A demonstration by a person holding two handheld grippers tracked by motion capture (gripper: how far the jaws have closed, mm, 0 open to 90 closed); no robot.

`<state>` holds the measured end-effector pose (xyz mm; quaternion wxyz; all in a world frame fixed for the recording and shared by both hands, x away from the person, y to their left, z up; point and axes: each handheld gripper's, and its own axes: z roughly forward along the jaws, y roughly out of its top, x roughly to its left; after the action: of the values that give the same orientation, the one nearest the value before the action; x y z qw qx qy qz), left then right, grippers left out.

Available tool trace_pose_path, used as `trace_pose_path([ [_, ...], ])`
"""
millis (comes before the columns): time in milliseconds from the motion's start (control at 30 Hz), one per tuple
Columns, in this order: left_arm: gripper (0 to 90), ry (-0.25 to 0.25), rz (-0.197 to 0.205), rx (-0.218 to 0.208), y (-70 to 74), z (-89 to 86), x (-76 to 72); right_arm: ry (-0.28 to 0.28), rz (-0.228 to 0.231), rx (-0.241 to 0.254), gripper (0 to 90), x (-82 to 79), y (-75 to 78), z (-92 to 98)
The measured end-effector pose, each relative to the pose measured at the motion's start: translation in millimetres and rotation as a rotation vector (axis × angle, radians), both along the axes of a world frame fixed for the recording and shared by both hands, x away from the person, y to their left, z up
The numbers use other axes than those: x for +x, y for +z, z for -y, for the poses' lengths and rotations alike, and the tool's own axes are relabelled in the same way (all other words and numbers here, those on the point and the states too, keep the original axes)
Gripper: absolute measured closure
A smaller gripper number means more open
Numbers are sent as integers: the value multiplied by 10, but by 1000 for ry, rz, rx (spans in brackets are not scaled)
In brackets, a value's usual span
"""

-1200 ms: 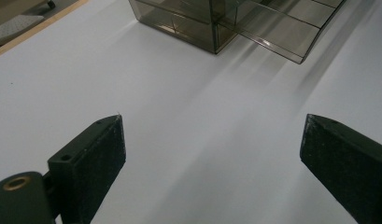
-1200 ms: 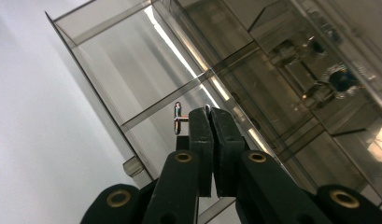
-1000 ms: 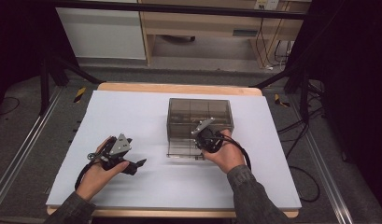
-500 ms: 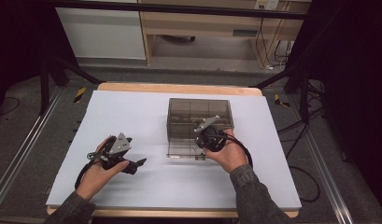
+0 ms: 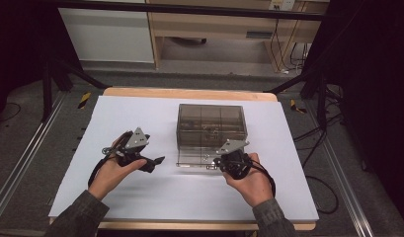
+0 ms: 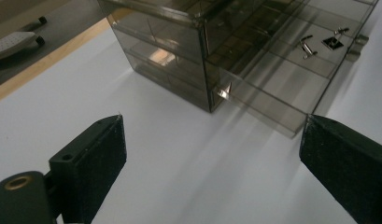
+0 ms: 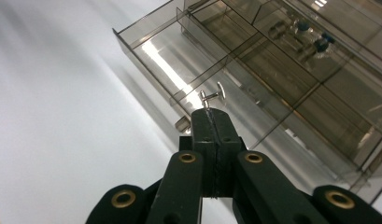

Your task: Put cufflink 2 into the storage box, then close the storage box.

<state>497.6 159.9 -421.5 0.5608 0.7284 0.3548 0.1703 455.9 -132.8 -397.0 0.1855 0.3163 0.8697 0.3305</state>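
A smoked clear drawer cabinet (image 5: 212,123) stands mid-table, with a bottom drawer (image 5: 193,159) pulled out toward me. My right gripper (image 5: 218,165) hovers at the drawer's front right corner. Its jaws are shut on a small T-shaped metal part (image 7: 212,96), held over the open drawer (image 7: 179,60). My left gripper (image 5: 158,161) rests left of the drawer, open and empty, its fingers (image 6: 90,158) spread wide and aimed at the cabinet (image 6: 170,42). A few small metal parts (image 6: 314,43) lie in the drawer (image 6: 282,84).
The white table top (image 5: 140,118) has a wooden edge (image 5: 189,93) at the back. Upper drawers hold small fittings with blue caps (image 7: 319,44). Black stand legs (image 5: 61,74) and cables (image 5: 328,148) lie on the floor around the table.
My right gripper has drawn back from the cabinet front toward the near edge, down beside the drawer's front. The left gripper has barely moved.
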Motion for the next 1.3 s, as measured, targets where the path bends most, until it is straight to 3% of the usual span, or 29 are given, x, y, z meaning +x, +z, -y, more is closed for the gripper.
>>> trace_pose_path([
  [367,103,-10,9,-7,271,324,195,-82,29,65,900,-304,-247,81],
  [567,180,-17,14,-18,382,476,265,-136,66,91,900,-429,-393,93],
  [833,447,-8,14,-57,453,744,413,-213,118,140,900,-521,-548,93],
  [1000,740,4,25,-80,449,837,485,-230,128,139,900,-519,-609,69],
  [1100,854,25,15,-93,429,864,532,-243,132,149,900,-525,-642,54],
  [1167,897,34,6,-102,411,874,560,-247,144,148,900,-527,-656,52],
  [1300,900,45,1,-85,360,918,586,-264,136,161,900,-529,-681,44],
])
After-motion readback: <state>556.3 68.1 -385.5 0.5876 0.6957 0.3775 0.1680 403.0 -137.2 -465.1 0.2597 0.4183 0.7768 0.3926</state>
